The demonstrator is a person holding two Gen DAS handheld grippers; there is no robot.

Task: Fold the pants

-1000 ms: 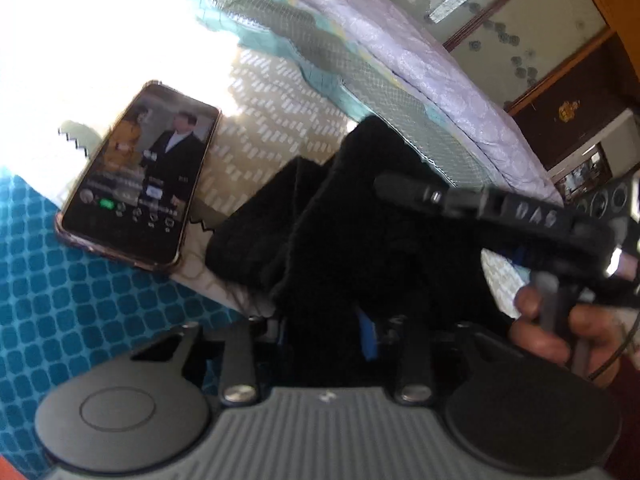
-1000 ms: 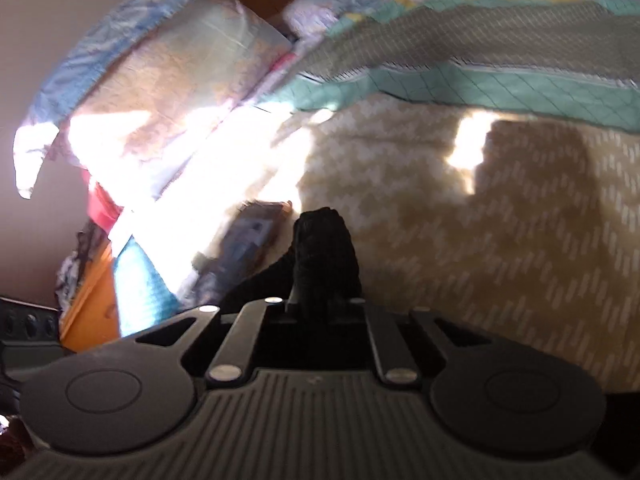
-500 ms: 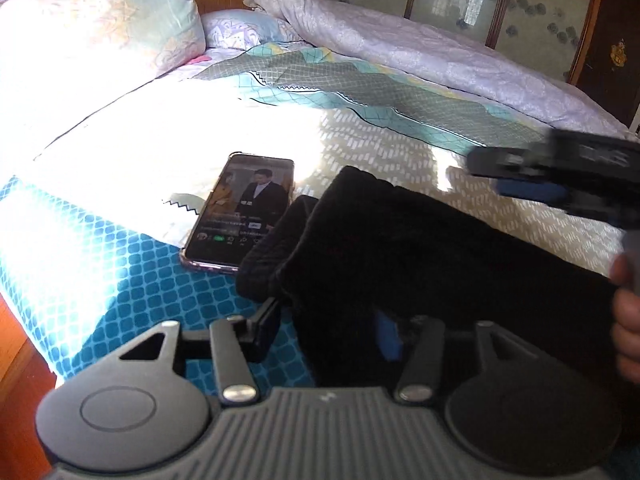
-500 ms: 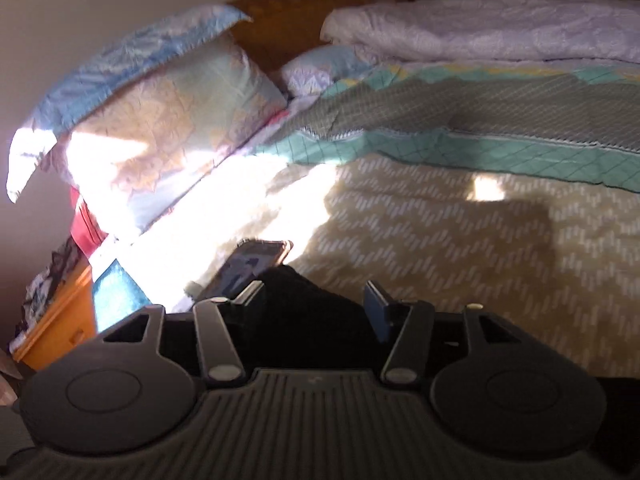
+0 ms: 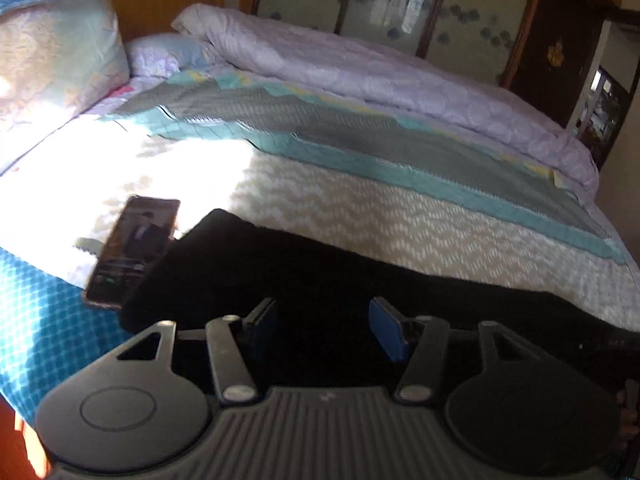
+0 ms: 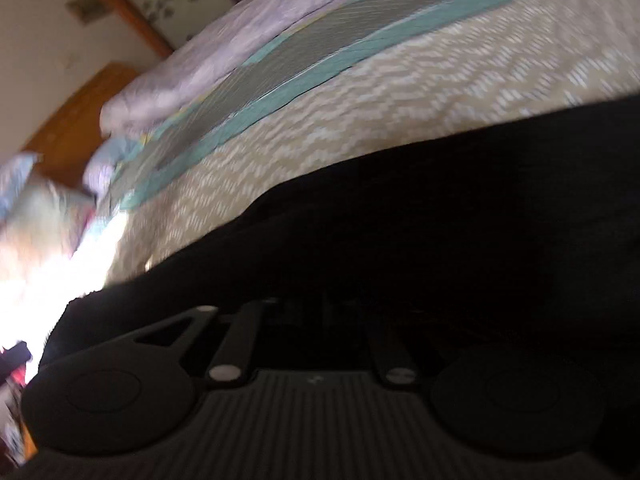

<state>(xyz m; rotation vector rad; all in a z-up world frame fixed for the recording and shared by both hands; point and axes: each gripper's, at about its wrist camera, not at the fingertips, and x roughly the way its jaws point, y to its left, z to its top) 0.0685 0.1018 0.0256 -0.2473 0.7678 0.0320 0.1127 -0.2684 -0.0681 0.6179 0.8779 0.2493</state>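
The black pants [image 5: 304, 276] lie stretched along the near side of the bed, running from by the phone off to the right. My left gripper [image 5: 324, 326] is open just above the pants, its blue-padded fingers [image 5: 384, 330] apart with nothing between them. In the blurred right wrist view the pants [image 6: 420, 220] fill the lower frame as a dark mass. My right gripper [image 6: 316, 320] hovers over them; its fingers are lost against the black cloth.
A phone [image 5: 134, 248] with a lit screen lies on the bed by the pants' left end. The patterned bedspread [image 5: 360, 200] stretches beyond. A lilac quilt [image 5: 360, 68] is rolled along the far side; pillows [image 5: 52, 56] and a wooden headboard stand at left.
Both grippers let go of the pants and opened. The pants dropped from a held-up bunch to lying flat along the bed. The right gripper swung right, out of the left view.
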